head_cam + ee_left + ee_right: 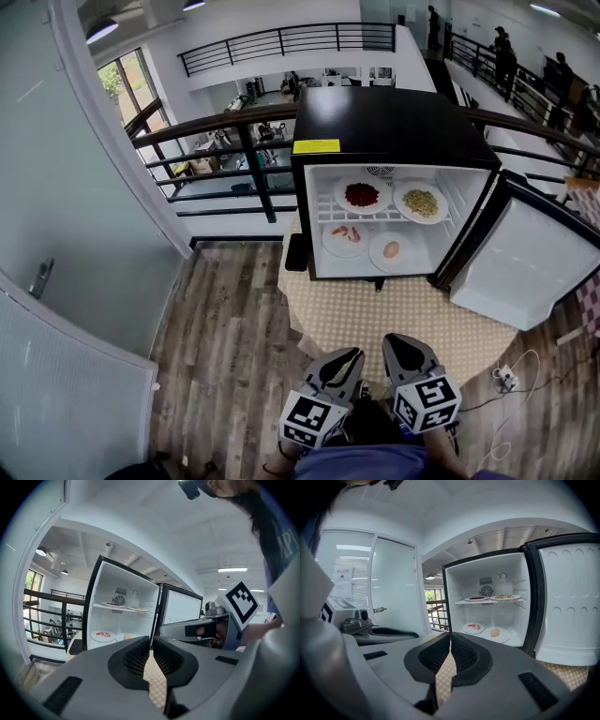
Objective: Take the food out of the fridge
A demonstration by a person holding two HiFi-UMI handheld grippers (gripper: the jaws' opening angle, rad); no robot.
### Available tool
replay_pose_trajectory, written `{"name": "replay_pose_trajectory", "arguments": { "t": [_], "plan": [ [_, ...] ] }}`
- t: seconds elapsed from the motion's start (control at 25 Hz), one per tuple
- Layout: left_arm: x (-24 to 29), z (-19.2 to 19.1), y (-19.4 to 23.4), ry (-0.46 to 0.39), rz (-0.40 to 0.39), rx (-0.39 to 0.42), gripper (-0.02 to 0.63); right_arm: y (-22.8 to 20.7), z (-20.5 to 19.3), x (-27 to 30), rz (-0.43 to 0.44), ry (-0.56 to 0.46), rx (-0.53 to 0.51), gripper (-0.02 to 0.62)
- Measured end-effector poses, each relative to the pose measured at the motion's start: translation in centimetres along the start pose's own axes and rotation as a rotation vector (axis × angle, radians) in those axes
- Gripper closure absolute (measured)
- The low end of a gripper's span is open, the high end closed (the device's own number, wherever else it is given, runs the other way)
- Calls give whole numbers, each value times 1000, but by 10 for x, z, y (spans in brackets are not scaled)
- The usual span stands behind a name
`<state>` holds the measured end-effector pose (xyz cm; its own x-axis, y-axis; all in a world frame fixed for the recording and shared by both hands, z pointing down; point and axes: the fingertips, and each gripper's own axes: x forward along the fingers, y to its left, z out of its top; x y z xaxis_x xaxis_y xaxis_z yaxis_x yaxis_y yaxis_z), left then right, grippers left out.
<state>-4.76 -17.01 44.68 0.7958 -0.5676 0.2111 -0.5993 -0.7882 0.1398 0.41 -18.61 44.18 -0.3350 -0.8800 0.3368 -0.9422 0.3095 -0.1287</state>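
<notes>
Four plates [399, 197]: round, white, food on each, inside fridge [394, 131] — two on wire shelf [323, 215], two below
Fridge body: boxy, glossy black, door [520, 267] open
Two grippers: left gripper [352, 356], right gripper [394, 343] — jaws together, empty

Bright, even ceiling light and window daylight at upper left; sharp centres, fisheye bending, dark vignetted corners.
</notes>
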Motion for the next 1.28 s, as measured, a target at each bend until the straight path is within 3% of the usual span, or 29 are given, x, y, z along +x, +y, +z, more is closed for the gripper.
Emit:
{"name": "replay_pose_trajectory", "arguments": {
  "t": [0.56, 1.0, 1.12, 1.28],
  "plan": [
    [93, -6, 47, 55, -16, -71, 584, -96, -1, 62, -64, 69, 60, 572],
    [155, -35, 64, 142, -66, -105, 581, -159, -21, 91, -115, 123, 87, 572],
    [169, -39, 71, 156, -81, -125, 547, -172, -27, 105, -123, 140, 76, 572],
    [186, -42, 81, 183, -94, -94, 520, -191, -34, 125, -131, 152, 93, 572]
  ]
}}
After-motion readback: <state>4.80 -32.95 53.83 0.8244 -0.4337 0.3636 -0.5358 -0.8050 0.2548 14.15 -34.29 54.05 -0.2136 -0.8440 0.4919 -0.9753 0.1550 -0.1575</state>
